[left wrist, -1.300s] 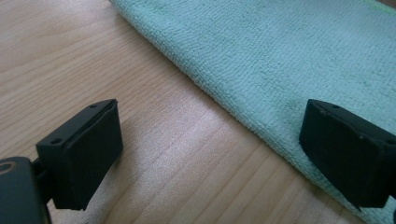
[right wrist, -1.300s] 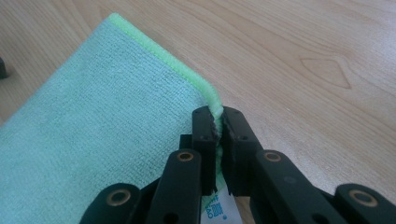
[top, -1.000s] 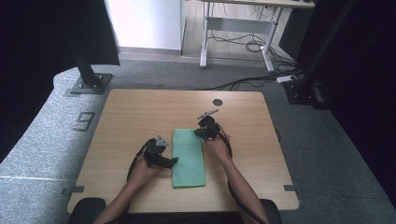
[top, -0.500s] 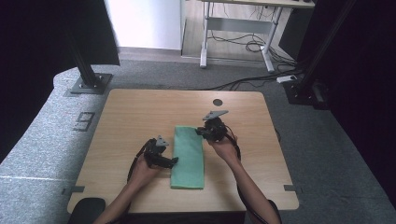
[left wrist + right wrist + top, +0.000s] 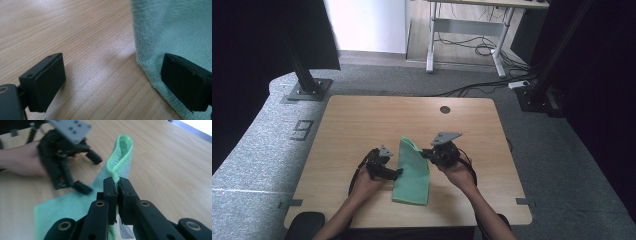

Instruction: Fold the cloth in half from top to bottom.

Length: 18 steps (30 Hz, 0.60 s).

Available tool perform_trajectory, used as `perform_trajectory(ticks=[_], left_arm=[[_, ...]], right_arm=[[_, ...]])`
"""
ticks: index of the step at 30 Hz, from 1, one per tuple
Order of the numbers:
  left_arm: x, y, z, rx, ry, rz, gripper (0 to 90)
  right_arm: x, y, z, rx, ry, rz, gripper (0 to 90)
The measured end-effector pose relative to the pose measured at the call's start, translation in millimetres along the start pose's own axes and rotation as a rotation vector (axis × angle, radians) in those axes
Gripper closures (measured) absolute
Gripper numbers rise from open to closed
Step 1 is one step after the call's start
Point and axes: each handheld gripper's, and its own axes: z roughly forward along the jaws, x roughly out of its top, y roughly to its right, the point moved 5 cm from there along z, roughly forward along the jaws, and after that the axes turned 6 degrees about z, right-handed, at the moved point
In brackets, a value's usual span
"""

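A green cloth (image 5: 413, 172) lies on the wooden table (image 5: 362, 120), its far end lifted and folding toward me. My right gripper (image 5: 426, 153) is shut on the cloth's far edge (image 5: 119, 167), which stands up in a loop above its pinched jaws (image 5: 117, 185). My left gripper (image 5: 398, 172) rests at the cloth's left edge with its jaws wide open. In the left gripper view one pad (image 5: 47, 80) sits over bare wood and the other (image 5: 186, 80) over the cloth (image 5: 175, 32), with nothing gripped between them.
A round cable hole (image 5: 445, 109) sits near the table's far edge. Black frame posts (image 5: 302, 75) stand on grey floor mats around the table, and a desk with cables (image 5: 472, 45) stands behind.
My right gripper has risen and moved toward me and rightward with the cloth's far edge, lifting that end off the table. The left gripper has stayed put.
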Motion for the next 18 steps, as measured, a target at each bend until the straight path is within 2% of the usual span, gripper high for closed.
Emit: perform_trajectory(ticks=[11,18], left_arm=[[0.0,0.1,0.0,0.003,-0.001,-0.001,5.8],[0.1,0.2,0.0,0.002,0.000,-0.003,5.8]], right_arm=[[-25.9,-28.3,-13.0,0.057,-0.016,-0.011,84.7],[-46.8,-42.2,-12.7,0.092,-0.043,-0.009,84.6]])
